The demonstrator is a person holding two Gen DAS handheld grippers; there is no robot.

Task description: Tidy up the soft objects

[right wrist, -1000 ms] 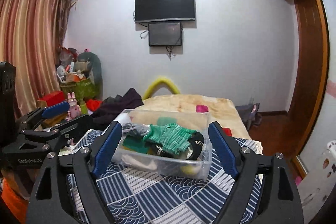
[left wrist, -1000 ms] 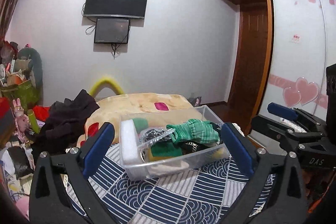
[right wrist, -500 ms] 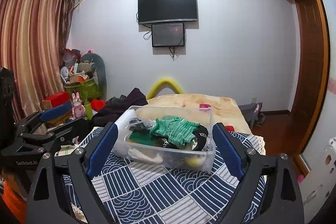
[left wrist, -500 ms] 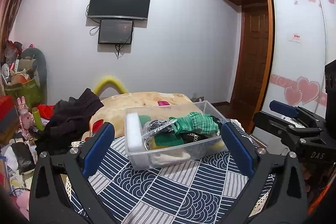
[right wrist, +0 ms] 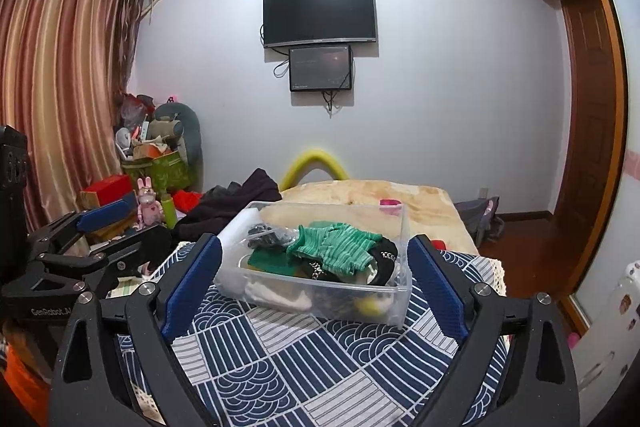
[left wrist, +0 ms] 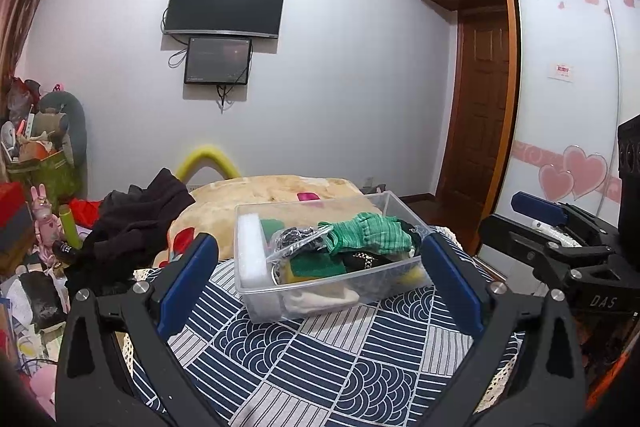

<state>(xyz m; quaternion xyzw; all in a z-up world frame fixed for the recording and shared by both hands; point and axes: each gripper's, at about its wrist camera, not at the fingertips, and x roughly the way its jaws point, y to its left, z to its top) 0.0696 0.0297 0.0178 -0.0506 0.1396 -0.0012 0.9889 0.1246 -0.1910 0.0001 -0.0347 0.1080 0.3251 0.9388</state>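
A clear plastic bin (left wrist: 256,301) (right wrist: 394,301) stands on a table with a blue-and-white patterned cloth (left wrist: 304,359) (right wrist: 280,359). It holds soft things: a green striped knit piece (left wrist: 372,233) (right wrist: 340,247) on top, a white foam block (left wrist: 251,247), a green cloth (left wrist: 316,265), black items and a cream cloth. My left gripper (left wrist: 316,243) is open, short of the bin's near wall, nothing between its fingers. My right gripper (right wrist: 314,245) is also wide open before the bin, empty. Each gripper's blue pad (left wrist: 536,205) (right wrist: 106,213) shows at the edge of the other's view.
Behind the table lies a bed with a beige blanket (right wrist: 360,193) and dark clothes (left wrist: 136,219). Boxes, toys and a green bag (right wrist: 160,173) crowd the left floor. A wardrobe with sliding doors (left wrist: 568,99) and a wooden door (right wrist: 588,107) stand on the right.
The right gripper's jaws have spread a little wider. Both views have shifted slightly, showing a bit more cloth in front of the bin. The bin and its contents have stayed put.
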